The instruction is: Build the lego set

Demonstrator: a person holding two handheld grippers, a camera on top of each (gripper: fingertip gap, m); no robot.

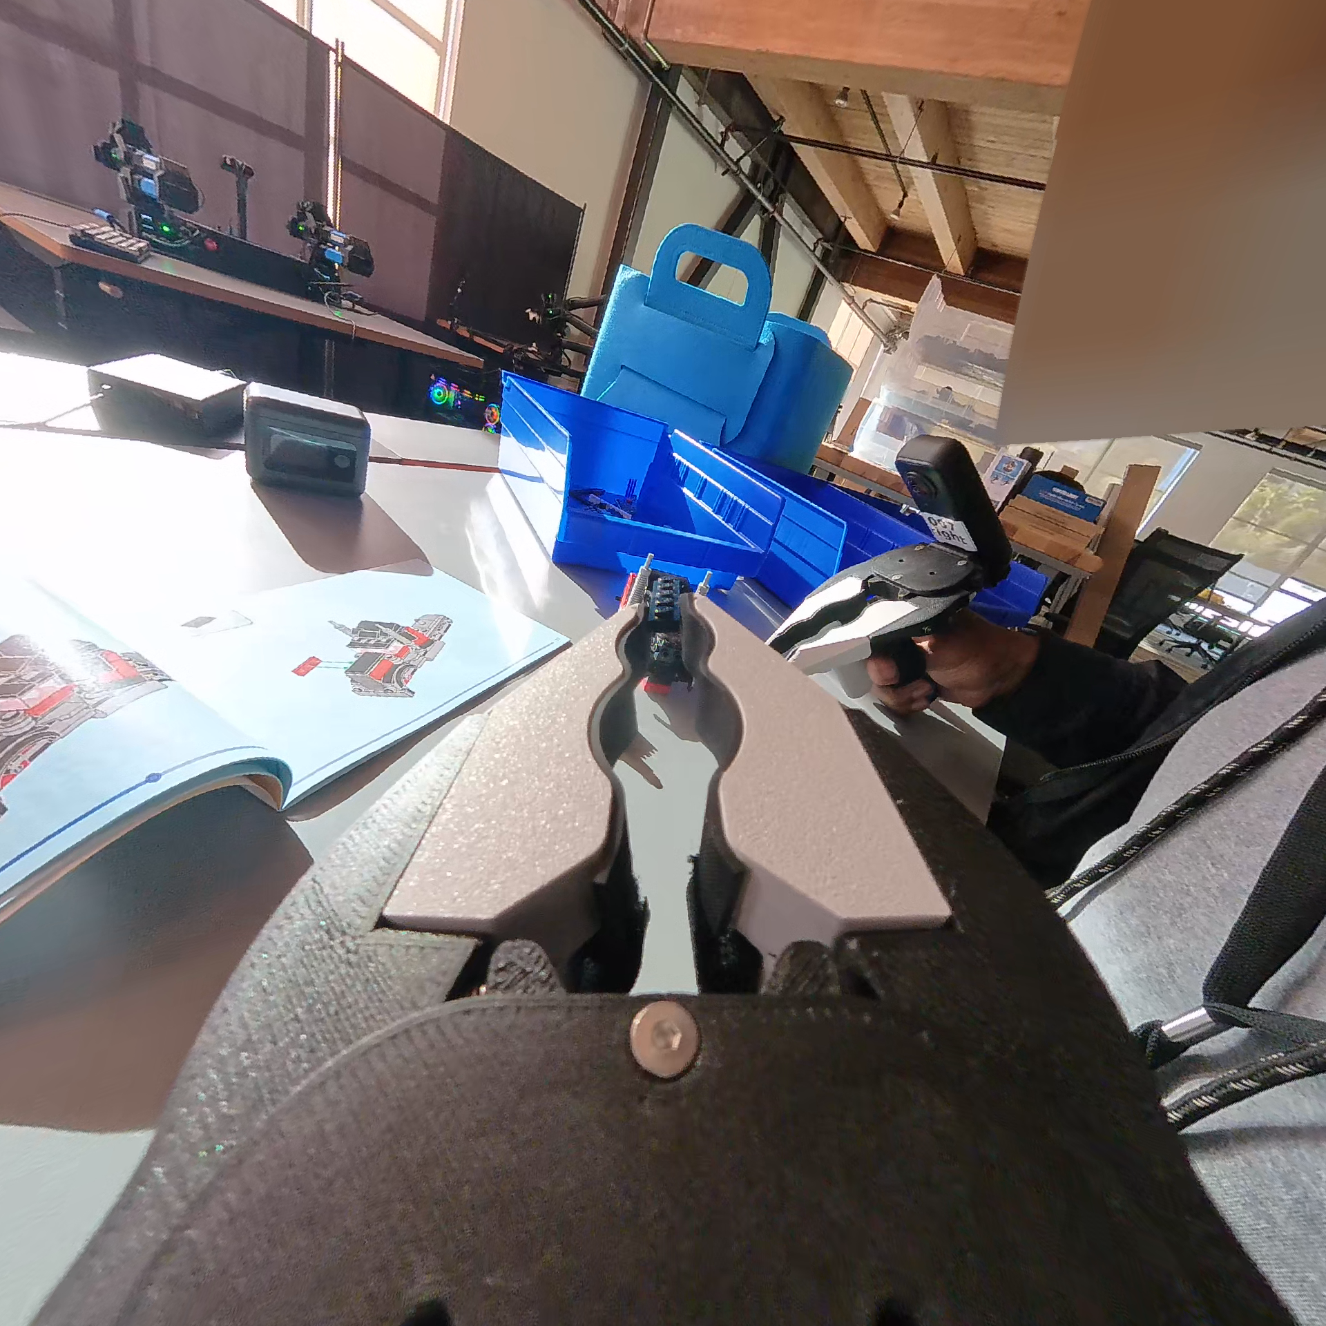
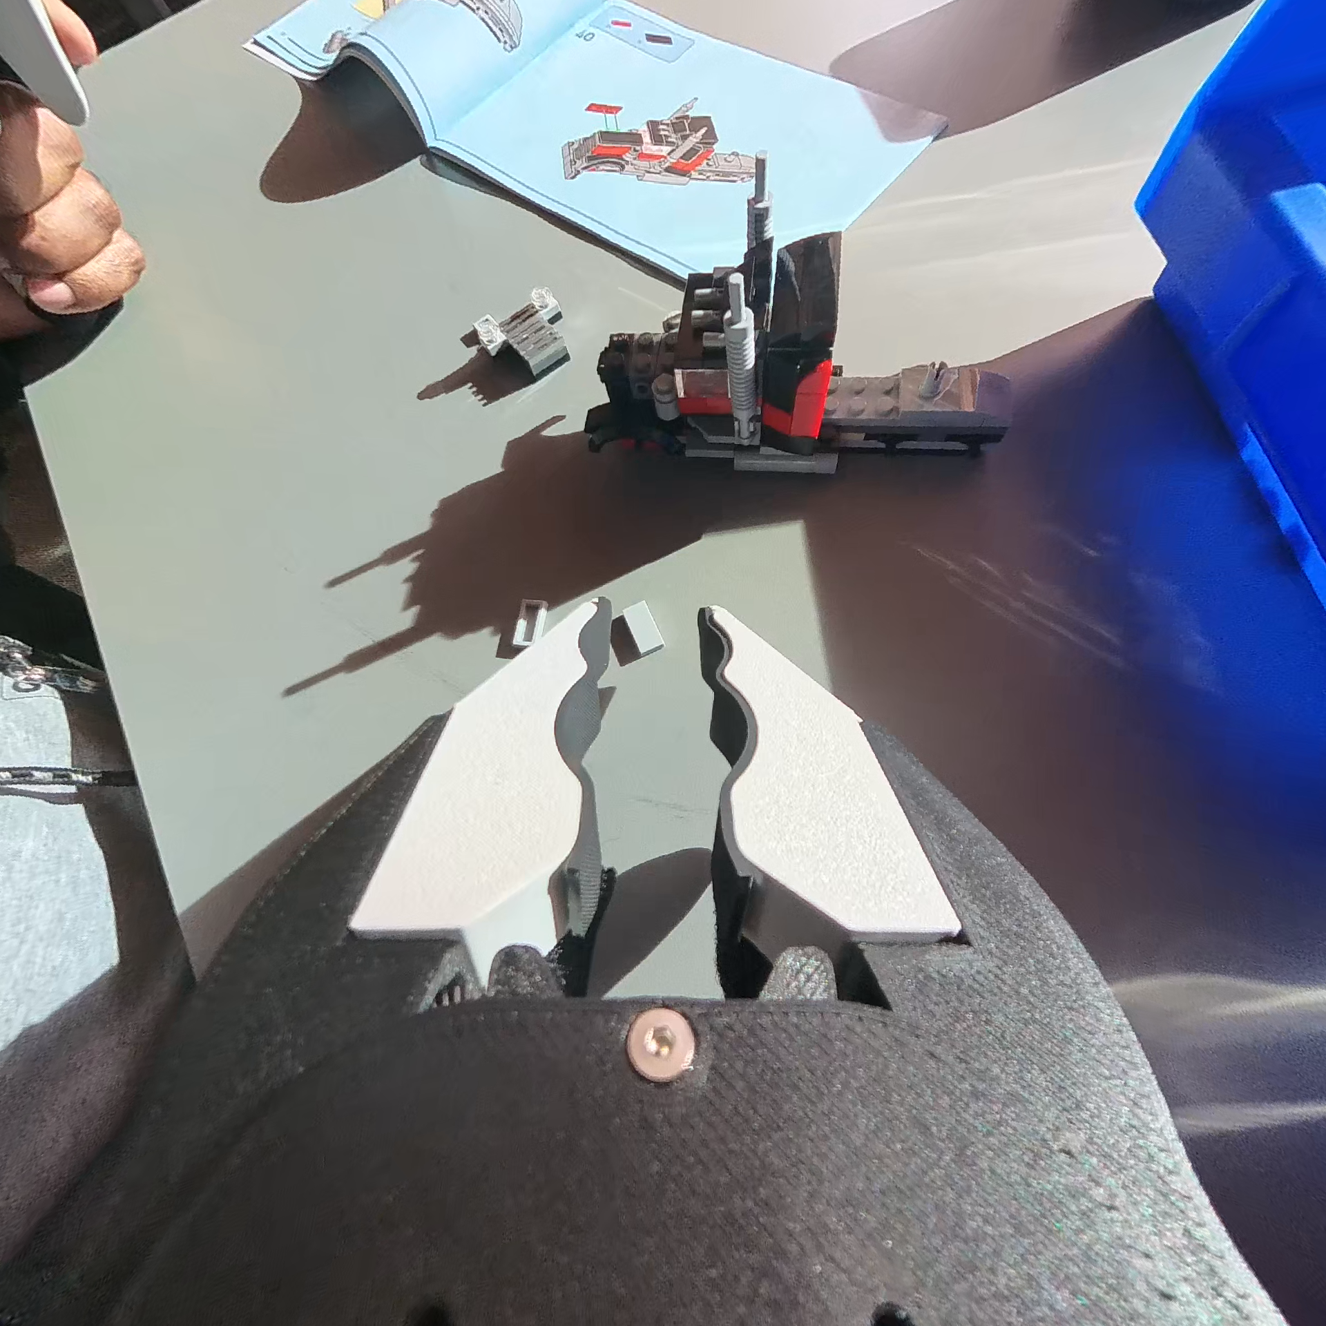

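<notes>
At the far left, the left gripper (image 1: 664, 606) is hanging above the grey table (image 2: 251, 430) with its jaws only narrowly parted and gripping nothing. A small grey grille sub-assembly (image 2: 524, 334) is lying just right of that, apart from the half-built black and red lego truck (image 2: 789, 402), which is standing below the open instruction booklet (image 2: 574, 107) and near the blue bin (image 2: 1256, 251). The right gripper (image 2: 656, 610) is hovering with its jaws wide apart and empty, an upturned grey tile (image 2: 529, 623) lying just left of its tips and a flat grey tile (image 2: 641, 626) between them.

Left tool (image 1: 664, 617) narrowly parted, right tool (image 2: 654, 617) spread open
</notes>
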